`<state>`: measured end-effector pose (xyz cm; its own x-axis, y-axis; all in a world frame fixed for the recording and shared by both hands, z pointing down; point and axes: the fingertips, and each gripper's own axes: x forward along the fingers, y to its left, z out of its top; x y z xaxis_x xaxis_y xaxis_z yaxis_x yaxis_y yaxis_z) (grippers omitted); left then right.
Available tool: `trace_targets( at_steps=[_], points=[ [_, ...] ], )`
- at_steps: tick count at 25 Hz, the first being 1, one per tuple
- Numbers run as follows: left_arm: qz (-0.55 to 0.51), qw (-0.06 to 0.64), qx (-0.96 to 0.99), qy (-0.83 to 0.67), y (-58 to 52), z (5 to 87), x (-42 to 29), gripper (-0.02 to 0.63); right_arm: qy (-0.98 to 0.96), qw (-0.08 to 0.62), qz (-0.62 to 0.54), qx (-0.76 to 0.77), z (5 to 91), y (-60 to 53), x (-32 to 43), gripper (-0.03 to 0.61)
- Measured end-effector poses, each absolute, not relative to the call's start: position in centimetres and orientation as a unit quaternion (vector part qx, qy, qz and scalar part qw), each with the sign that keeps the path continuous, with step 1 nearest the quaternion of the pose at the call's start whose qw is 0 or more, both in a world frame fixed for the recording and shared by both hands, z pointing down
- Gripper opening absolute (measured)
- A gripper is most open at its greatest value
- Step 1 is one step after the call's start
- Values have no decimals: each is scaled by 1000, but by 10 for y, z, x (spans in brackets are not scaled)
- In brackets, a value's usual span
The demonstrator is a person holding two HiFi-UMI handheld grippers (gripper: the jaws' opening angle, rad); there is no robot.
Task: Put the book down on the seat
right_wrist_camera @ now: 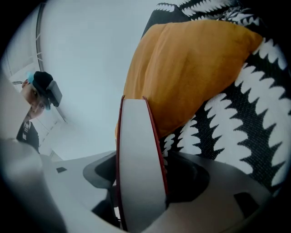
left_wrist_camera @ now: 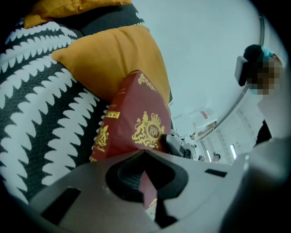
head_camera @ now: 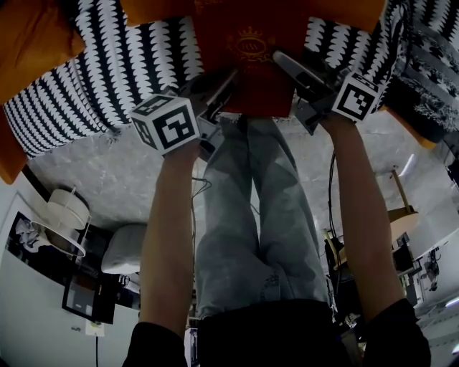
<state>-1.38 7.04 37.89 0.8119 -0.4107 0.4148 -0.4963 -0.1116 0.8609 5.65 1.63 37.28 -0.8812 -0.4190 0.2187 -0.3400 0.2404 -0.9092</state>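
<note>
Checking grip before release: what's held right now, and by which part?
The left gripper pinches the red book by a thin cover edge. The right gripper straddles its page block, jaws wide, apparently not pressing.

The seat point(head_camera: 122, 79) was covered in black fabric with white toothed stripes. Orange cushions lay on it — the left cushion point(head_camera: 32, 43) at its left end, the far cushion point(head_camera: 154, 11) along the back — and the red book point(head_camera: 247, 64) rested between them, just beside the far cushion.

The left gripper point(left_wrist_camera: 144, 179) pinches the red book point(left_wrist_camera: 136, 118), seemingly by one cover, beside an orange cushion point(left_wrist_camera: 118, 63).
</note>
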Motion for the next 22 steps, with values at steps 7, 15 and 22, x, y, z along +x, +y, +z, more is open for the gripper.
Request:
trace_targets(
  at_steps=[7, 15, 22],
  points=[
    [43, 590, 745, -308, 81, 381, -19, 11, 746, 81, -587, -304, 371, 21, 104, 308],
    [38, 589, 742, -316, 82, 387, -28, 11, 762, 73, -558, -321, 347, 41, 110, 168],
    [40, 583, 741, -331, 78, 385, -31, 11, 777, 36, -527, -343, 321, 45, 71, 31]
  ],
)
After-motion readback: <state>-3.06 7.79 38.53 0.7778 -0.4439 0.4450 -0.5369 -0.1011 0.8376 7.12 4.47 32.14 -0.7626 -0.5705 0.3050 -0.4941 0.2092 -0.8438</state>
